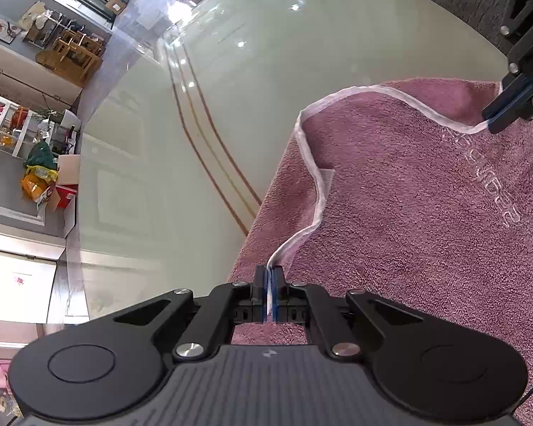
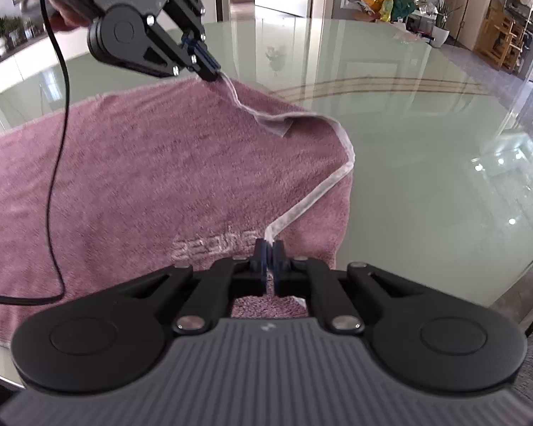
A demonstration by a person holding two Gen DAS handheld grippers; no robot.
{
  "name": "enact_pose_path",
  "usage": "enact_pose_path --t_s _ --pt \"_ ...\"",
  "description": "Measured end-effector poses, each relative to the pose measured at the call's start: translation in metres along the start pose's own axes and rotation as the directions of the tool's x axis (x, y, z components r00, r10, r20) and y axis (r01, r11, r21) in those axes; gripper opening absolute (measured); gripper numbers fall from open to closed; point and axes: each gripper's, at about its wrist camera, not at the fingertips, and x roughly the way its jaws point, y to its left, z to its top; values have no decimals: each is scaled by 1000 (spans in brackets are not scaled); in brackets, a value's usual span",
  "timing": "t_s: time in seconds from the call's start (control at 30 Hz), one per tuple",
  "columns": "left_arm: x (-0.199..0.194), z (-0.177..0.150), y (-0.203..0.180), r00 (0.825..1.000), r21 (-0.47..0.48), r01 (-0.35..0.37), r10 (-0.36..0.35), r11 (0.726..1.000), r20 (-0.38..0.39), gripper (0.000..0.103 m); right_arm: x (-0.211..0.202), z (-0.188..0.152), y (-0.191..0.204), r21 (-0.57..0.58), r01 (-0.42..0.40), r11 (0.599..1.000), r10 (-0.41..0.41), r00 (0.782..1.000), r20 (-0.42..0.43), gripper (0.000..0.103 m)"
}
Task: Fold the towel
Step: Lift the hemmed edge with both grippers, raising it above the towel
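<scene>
A mauve towel (image 1: pixel 408 195) with a white hem (image 1: pixel 316 191) and stitched lettering lies on a glass table (image 1: pixel 195 106). My left gripper (image 1: pixel 269 273) is shut on the hem at one corner, with the white strip pinched between its blue pads. At the upper right of that view, my right gripper (image 1: pixel 490 124) is shut on the hem at the other corner. In the right wrist view the towel (image 2: pixel 142 163) spreads to the left. There the right gripper (image 2: pixel 269 245) pinches the hem (image 2: pixel 323 188), and the left gripper (image 2: pixel 213 74) holds it up farther along. The hem sags between them.
A black cable (image 2: pixel 58 177) hangs from the left gripper across the towel. The table's rounded edge (image 2: pixel 515 277) runs close on the right. Grey textured fabric (image 1: pixel 444 0) lies beyond the table. Bags, shelves and wooden chairs (image 2: pixel 504 39) stand on the floor beyond.
</scene>
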Motion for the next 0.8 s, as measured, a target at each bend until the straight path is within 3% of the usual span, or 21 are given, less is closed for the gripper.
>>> enact_pose_path --t_s 0.13,0.43,0.53,0.8 --pt "-8 -3 11 1000 -35 -20 20 999 -7 2 -19 7 -9 46 -58 997 57 998 15 3" --pt "-39 -14 20 999 -86 -45 44 995 -17 2 -53 15 1 45 -91 995 88 994 64 3" --pt "-50 -22 22 999 -99 -38 36 994 -15 2 -63 17 6 72 -145 987 141 988 59 3" --pt "-81 -53 18 999 -124 -49 47 991 -19 3 -90 18 36 55 -220 974 216 974 74 3"
